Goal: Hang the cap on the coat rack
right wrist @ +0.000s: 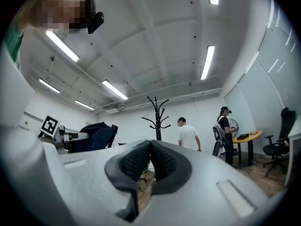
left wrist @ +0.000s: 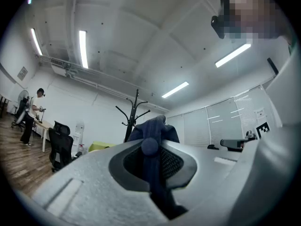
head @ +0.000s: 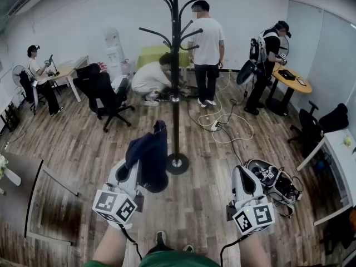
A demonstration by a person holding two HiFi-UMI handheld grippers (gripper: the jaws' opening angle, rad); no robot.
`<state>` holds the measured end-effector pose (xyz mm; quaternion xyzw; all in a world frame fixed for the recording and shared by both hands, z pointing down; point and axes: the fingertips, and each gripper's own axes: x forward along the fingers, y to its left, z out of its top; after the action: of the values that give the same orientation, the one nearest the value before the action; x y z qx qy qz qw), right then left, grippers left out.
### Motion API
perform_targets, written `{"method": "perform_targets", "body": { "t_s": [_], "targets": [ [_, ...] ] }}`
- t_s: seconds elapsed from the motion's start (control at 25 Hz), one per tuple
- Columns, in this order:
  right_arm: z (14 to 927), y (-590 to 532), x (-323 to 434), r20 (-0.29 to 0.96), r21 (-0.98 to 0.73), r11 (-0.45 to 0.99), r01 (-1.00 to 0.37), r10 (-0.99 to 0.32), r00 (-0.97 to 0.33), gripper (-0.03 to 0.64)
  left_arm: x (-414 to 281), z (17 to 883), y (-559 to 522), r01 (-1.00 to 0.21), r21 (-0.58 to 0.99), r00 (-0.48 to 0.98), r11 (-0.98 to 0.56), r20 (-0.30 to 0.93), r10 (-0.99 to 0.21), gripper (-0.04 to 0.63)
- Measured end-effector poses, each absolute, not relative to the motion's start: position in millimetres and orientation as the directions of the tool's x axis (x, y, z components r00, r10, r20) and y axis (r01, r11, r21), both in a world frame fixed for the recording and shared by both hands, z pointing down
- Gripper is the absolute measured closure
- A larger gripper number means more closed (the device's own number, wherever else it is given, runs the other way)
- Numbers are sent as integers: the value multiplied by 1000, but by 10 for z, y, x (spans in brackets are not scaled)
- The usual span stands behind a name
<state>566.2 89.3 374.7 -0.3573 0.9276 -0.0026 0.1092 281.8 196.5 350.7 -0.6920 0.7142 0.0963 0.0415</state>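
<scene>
Two tools | left tool (head: 137, 171) clamped on cap (head: 149, 149) | right tool (head: 243, 174) closed, empty | coat rack (head: 176, 82) ahead, floor (head: 207, 196) between

Left gripper (head: 133, 174): rounded shell of pale grey moulded plastic, with a shallow rectangular recess on either side of its top face; jaws lined with dark grey pads (left wrist: 175, 163) of dotted, rubbery texture. Right gripper (head: 241, 176): same pale shell, same dark dotted pads (right wrist: 133, 160). Each carries a white cube at its rear, left cube (head: 115, 206) and right cube (head: 254, 216), printed with black square markers. One thin black cable (head: 131, 241) trails back from the left unit, a second cable (head: 227, 250) from the right. Worn: green top (head: 167, 259), green sleeve (right wrist: 11, 40), dark shoe (head: 160, 237), and a black camera (right wrist: 96, 22) on the head.
</scene>
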Motion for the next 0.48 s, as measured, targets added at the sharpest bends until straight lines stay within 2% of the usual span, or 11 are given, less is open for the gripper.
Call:
{"method": "perform_targets", "body": {
  "t_s": [0.2,0.48],
  "targets": [
    [3848,843,5479,-190,-91,760,-643,-647,-738,614,2626,3577,2042,-995,87,-68,53,-188,-980,572],
    [3756,851,5035,-242,-131,791,-597,-610,-755,614,2104,3562,2246,-988,100,-138,120,-196,-971,572]
  ]
}}
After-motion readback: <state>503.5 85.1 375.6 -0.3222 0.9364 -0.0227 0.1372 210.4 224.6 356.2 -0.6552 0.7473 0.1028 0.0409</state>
